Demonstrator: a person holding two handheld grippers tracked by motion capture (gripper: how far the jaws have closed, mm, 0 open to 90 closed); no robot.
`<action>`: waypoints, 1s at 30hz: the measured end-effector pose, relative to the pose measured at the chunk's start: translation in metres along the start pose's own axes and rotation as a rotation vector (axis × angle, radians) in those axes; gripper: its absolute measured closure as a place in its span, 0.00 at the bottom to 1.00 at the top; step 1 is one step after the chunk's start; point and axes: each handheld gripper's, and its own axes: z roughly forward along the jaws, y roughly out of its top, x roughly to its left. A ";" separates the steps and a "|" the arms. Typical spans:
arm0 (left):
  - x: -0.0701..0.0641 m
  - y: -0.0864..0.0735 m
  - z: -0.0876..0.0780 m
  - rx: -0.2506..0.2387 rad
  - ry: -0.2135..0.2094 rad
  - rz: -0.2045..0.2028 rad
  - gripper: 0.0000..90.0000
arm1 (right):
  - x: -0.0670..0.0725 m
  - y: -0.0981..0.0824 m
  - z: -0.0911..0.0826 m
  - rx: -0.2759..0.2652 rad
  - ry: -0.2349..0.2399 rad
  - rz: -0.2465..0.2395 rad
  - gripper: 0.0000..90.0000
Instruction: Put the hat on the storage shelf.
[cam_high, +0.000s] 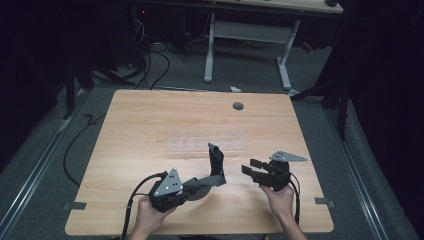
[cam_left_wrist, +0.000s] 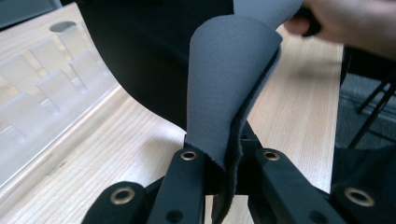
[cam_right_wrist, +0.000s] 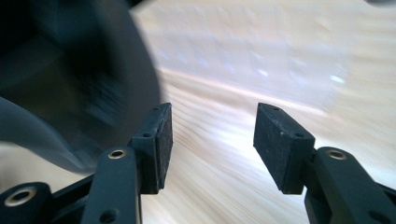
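Note:
A dark grey flexible sheet stands curled up from the wooden table near its front middle. My left gripper is shut on the sheet's lower edge. In the left gripper view the sheet rises folded from between the closed jaws of that gripper, grey on one face and black on the other. My right gripper hangs just right of the sheet, open and apart from it. In the right gripper view its pads stand wide with bare wood between them, and the sheet shows blurred at the left.
A clear plastic tray with several compartments lies flat behind the sheet, and it lies at the left in the left gripper view. A round cable hole sits near the table's far edge. Another desk's white legs stand beyond.

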 end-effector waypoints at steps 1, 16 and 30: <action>0.000 0.001 -0.001 -0.011 0.001 -0.009 0.96 | -0.005 -0.006 0.002 0.020 -0.034 0.000 0.52; 0.015 0.020 -0.006 -0.106 0.070 -0.067 0.96 | -0.032 -0.042 0.016 0.174 -0.368 -0.088 0.47; 0.031 0.043 -0.010 -0.152 0.127 -0.092 0.96 | -0.033 -0.043 0.017 0.153 -0.371 -0.090 0.44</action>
